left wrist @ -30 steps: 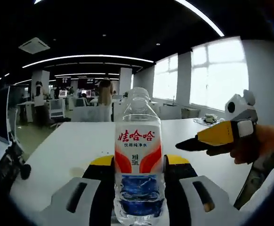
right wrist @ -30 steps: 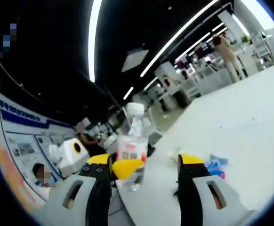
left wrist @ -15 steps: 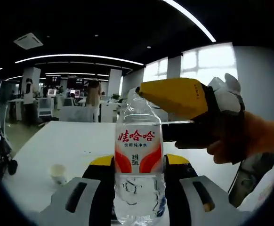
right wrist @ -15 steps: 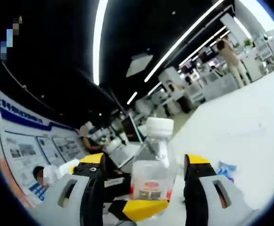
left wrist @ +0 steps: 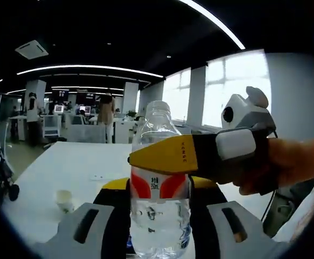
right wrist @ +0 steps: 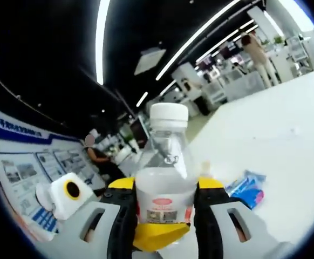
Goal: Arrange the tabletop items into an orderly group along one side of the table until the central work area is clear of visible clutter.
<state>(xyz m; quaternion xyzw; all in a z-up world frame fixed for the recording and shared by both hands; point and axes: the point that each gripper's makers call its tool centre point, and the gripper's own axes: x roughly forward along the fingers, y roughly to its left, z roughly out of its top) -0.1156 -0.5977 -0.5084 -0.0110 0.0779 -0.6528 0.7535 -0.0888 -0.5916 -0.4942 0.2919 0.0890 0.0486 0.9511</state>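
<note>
A clear water bottle (left wrist: 159, 216) with a red-and-white label stands upright between the left gripper's (left wrist: 159, 186) jaws, which are shut on its lower body. The right gripper (left wrist: 146, 157), held in a person's hand (left wrist: 294, 162), reaches in from the right, and its yellow jaw lies across the bottle's label. In the right gripper view, the white-capped bottle (right wrist: 165, 189) sits between the right gripper's (right wrist: 165, 186) jaws, which press against both its sides. The left gripper's yellow tip (right wrist: 157, 237) shows just below the bottle.
The white table (left wrist: 65, 167) carries a small paper cup (left wrist: 65, 200) at the left. A blue packet (right wrist: 247, 189) lies on the table (right wrist: 286, 151) to the right of the bottle. Office desks and people stand far behind.
The right gripper has dropped from the bottle's cap height to its label, and its jaws have closed in on the bottle. The left gripper keeps its hold.
</note>
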